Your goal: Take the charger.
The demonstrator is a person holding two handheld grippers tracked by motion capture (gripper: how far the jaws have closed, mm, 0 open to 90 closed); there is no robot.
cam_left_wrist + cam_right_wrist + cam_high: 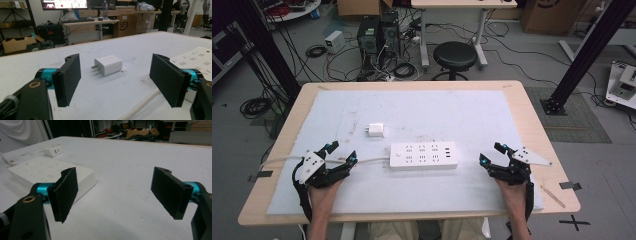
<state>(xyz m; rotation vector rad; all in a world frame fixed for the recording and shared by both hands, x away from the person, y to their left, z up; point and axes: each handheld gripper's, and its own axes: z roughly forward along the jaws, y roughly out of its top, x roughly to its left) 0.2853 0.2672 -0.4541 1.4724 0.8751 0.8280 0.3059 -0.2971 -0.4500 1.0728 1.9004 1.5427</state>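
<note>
Table [532, 130]: light wood top under a white mat, rubbed and marked grey along the far middle
Power strip [424, 154]: white, flat on the mat at centre near, long side running left to right; three groups of sockets and a row of small ports at its right end; no brand or lettering can be read on it
Strip cord [367, 160]: white, leaves the strip's left end and runs left along the mat, passing between the left gripper's jaws as seen from above, apart from both pads
Left gripper [340, 152]: held low over the near left of the mat, the forearm coming in from the near edge, jaws pointing far and right; jaws spread wide with nothing clamped
Right gripper [492, 153]: held low over the near right of the mat, just right of the strip's end, jaws pointing far and left; jaws spread wide over bare mat
Charger [108, 65]: small white plug block lying on its side, far and left of the strip and apart from it; prongs point toward the left gripper's side, two ports show on the opposite face; it lies beyond the left gripper's jaws, untouched
Legible writing: "SF" on a cardboard box [126, 25] under the desk behind, seen in the left gripper view; the monitor text there is too small to read
</note>
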